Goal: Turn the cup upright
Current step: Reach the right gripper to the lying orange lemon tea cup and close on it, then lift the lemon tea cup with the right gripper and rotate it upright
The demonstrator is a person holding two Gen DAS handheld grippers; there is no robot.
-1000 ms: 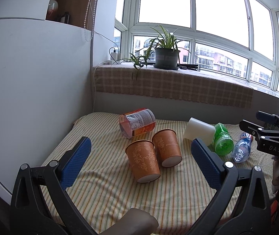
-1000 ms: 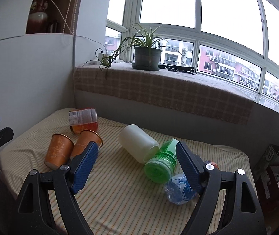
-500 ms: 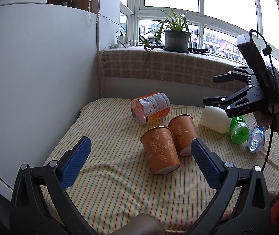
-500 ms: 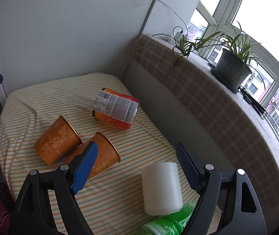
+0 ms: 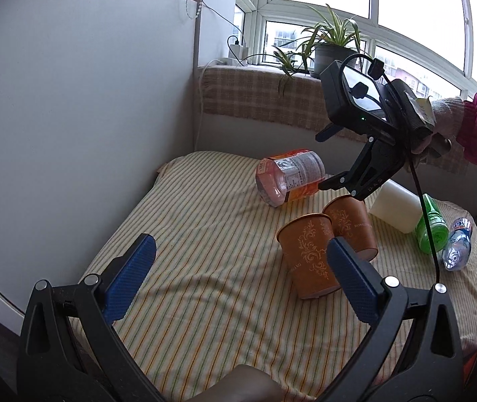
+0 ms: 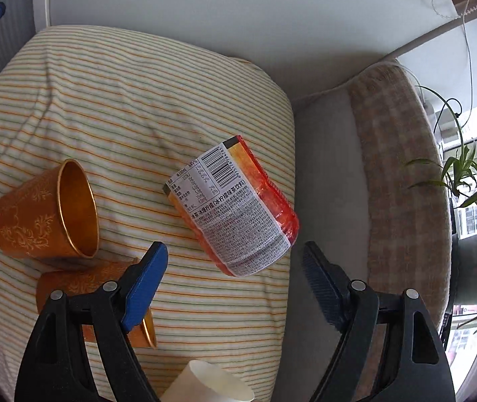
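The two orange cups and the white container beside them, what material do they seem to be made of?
The two orange cups look like coated paper: matte printed scroll pattern outside, thin rolled rim, and a shiny gold lining visible in the right wrist view. The white container seems to be opaque plastic, smooth and slightly glossy, though the look leaves it open. All lie on the striped cloth, apparently soft woven fabric with wrinkles.

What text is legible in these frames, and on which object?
"DAS": on a finger of the right gripper, seen from the left wrist.
"RONGCH...": down the side of the farther orange cup, cut off.
"水柠檬味茶饮料": on the label of the orange bottle, beside a barcode; the table and fine print are too small to read.
Nearer orange cup: lettering by the base, blurred.
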